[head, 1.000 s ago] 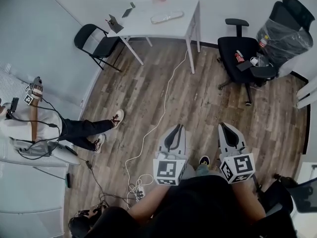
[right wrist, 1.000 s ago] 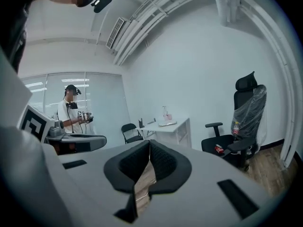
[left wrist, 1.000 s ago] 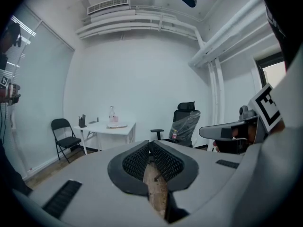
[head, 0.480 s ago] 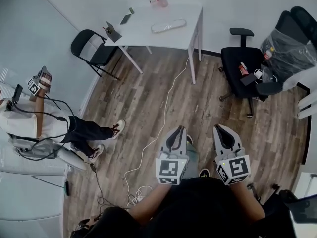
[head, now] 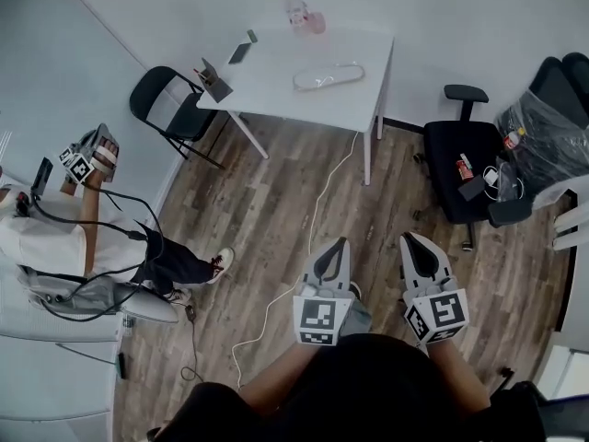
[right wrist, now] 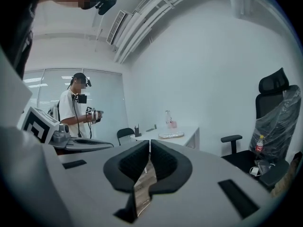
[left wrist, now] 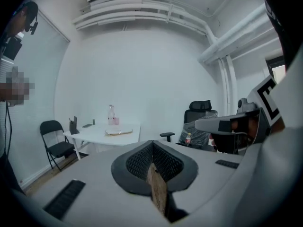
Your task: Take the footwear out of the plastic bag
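A clear plastic bag [head: 327, 75] with something pale and flat inside lies on the white table [head: 276, 86] at the far side of the room. What is in it is too small to tell. It also shows in the left gripper view as the bag [left wrist: 118, 132] and in the right gripper view as the bag [right wrist: 171, 135]. My left gripper [head: 333, 250] and right gripper [head: 413, 245] are held side by side over the wooden floor, well short of the table. Both are shut with nothing between the pads: left gripper [left wrist: 151, 148], right gripper [right wrist: 149, 148].
A pink bottle [head: 296, 5], a phone and a small stand are on the table. A black folding chair [head: 170, 109] stands to its left and an office chair [head: 469, 168] with clutter to its right. A white cable [head: 313, 215] crosses the floor. A seated person [head: 55, 238] holds grippers at the left.
The table and chairs have slid down and to the right in the head view and look a little nearer. Both grippers stay shut and side by side. The person at left has raised a gripper.
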A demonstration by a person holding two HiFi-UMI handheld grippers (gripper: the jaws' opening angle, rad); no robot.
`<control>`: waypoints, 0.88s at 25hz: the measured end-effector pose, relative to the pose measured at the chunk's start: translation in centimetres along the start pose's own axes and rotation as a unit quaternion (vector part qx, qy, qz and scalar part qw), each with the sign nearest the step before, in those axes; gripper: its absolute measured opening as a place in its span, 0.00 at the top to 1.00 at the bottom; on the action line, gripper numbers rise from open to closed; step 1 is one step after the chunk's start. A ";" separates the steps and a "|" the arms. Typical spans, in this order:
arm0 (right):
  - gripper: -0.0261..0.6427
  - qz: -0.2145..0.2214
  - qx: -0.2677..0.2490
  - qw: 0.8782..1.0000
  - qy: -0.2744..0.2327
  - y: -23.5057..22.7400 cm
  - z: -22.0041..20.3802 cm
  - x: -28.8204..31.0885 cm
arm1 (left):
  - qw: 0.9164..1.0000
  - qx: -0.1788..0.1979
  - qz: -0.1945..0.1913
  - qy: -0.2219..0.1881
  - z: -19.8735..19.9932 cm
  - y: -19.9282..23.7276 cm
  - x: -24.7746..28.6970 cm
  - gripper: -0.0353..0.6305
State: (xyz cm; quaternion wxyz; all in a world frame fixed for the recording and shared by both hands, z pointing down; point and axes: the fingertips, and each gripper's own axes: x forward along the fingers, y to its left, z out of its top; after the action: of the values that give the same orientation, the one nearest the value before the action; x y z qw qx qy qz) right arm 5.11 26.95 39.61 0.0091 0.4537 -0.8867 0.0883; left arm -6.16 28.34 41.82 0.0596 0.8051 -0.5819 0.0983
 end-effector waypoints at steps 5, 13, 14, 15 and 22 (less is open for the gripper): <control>0.93 -0.004 0.007 1.000 0.013 -1.1 0.1 5.8 | 1.000 -0.010 -0.018 0.010 0.2 3.6 4.5 0.92; 0.94 -0.032 0.001 0.999 0.015 -3.4 0.3 11.3 | 0.999 -0.013 -0.045 0.016 0.8 8.0 8.9 0.92; 0.94 -0.038 0.005 0.999 0.016 -3.9 0.2 11.7 | 0.999 -0.018 -0.045 0.016 0.8 8.4 9.2 0.92; 0.94 -0.043 0.009 0.999 0.018 -4.3 0.0 11.9 | 0.999 -0.025 -0.044 0.017 0.7 8.8 9.5 0.92; 0.94 -0.048 0.021 0.998 0.027 -7.2 -0.1 15.1 | 0.998 -0.041 -0.036 0.036 0.5 11.4 13.2 0.92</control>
State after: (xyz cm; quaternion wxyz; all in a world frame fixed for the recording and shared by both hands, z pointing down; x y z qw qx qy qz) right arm 2.07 10.72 42.26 0.0281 0.4936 -0.8611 0.1187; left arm -12.92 12.40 44.10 0.1171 0.8181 -0.5539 0.1011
